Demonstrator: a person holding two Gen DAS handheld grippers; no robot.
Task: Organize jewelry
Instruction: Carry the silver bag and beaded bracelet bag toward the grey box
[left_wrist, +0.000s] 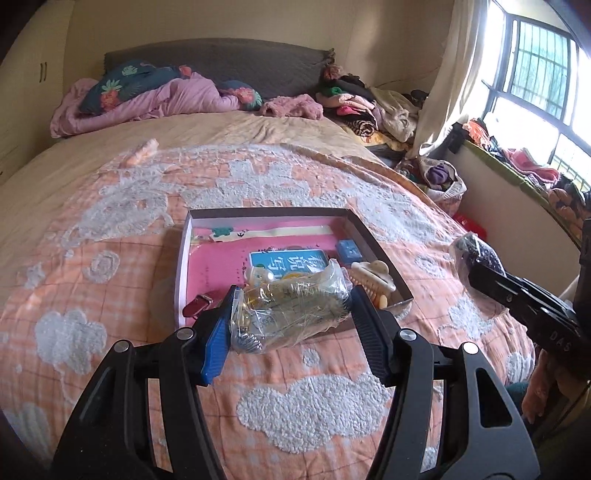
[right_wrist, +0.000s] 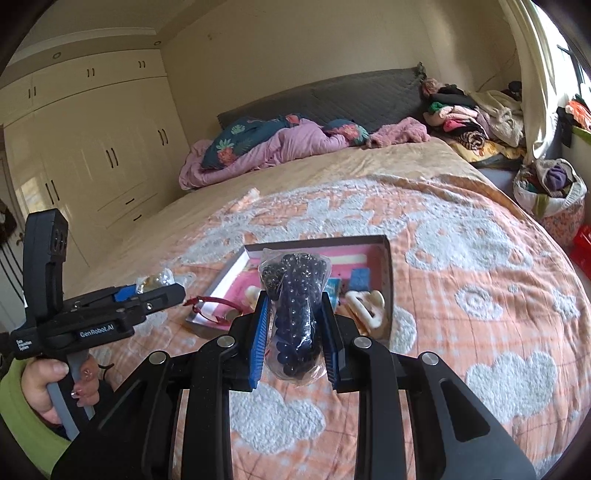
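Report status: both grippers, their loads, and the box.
Left gripper shut on clear bag of gold pieces. Right gripper shut on bag of dark beads. Both over the open box on the bed. Nothing blocking.

Shallow box (left_wrist: 360, 225) on the bedspread (left_wrist: 314, 402), mid-bed, both bags held above its near end.

In the box: blue case (left_wrist: 349, 251) at 1 o'clock, hair claw (left_wrist: 371, 282) at 4, clip (left_wrist: 197, 304) at 8, booklet (left_wrist: 284, 260) at centre. Above the near edge at 6, gold-jewellery bag (left_wrist: 291, 306) between left gripper (left_wrist: 293, 319) pads. Well right at 3, bead bag (right_wrist: 295, 314) in right gripper (right_wrist: 293, 332). Pillows (left_wrist: 122, 85) at 12, clothes pile (left_wrist: 369, 107) at 1.
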